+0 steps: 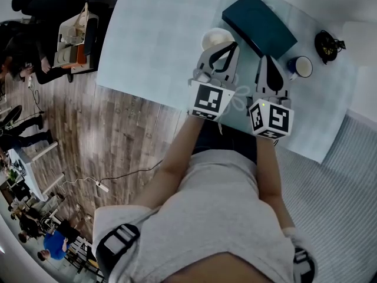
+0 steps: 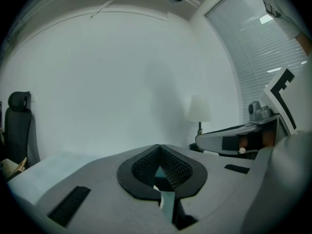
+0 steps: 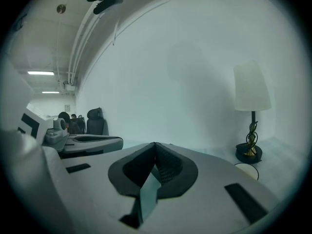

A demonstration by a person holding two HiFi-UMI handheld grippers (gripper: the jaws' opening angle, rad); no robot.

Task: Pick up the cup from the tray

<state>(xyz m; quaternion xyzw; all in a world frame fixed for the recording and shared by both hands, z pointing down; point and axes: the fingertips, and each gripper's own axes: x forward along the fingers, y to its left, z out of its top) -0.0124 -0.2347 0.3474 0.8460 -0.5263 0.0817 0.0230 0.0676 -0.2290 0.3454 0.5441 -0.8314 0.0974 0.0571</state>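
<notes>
Table (image 1: 153, 46): pale, carries tray and cup.
Tray (image 1: 259, 23): dark, beyond both tools.
Left tool (image 1: 230, 47): jaws together, empty, likely poised to reach.
Right tool (image 1: 267, 59): likewise closed, empty.
Cup (image 1: 215, 39): white, apparently just beside the tray's left end.

Bright, even, diffuse light fills the head view; the pale table (image 1: 153, 46) shows almost no shadow and no hard glare. Strong wide-angle distortion bows the table's edges and the wooden floor (image 1: 118, 140) boards. Both gripper views have a cool blue-green cast and black vignetted corners. Daylight glows through the blinds (image 2: 253, 43); ceiling strip lights (image 3: 41, 73) burn white. A faint soft shadow lies on the wall (image 2: 161, 82). The left hand-held gripper (image 2: 158, 146), close to the lens, looks slightly soft.
</notes>
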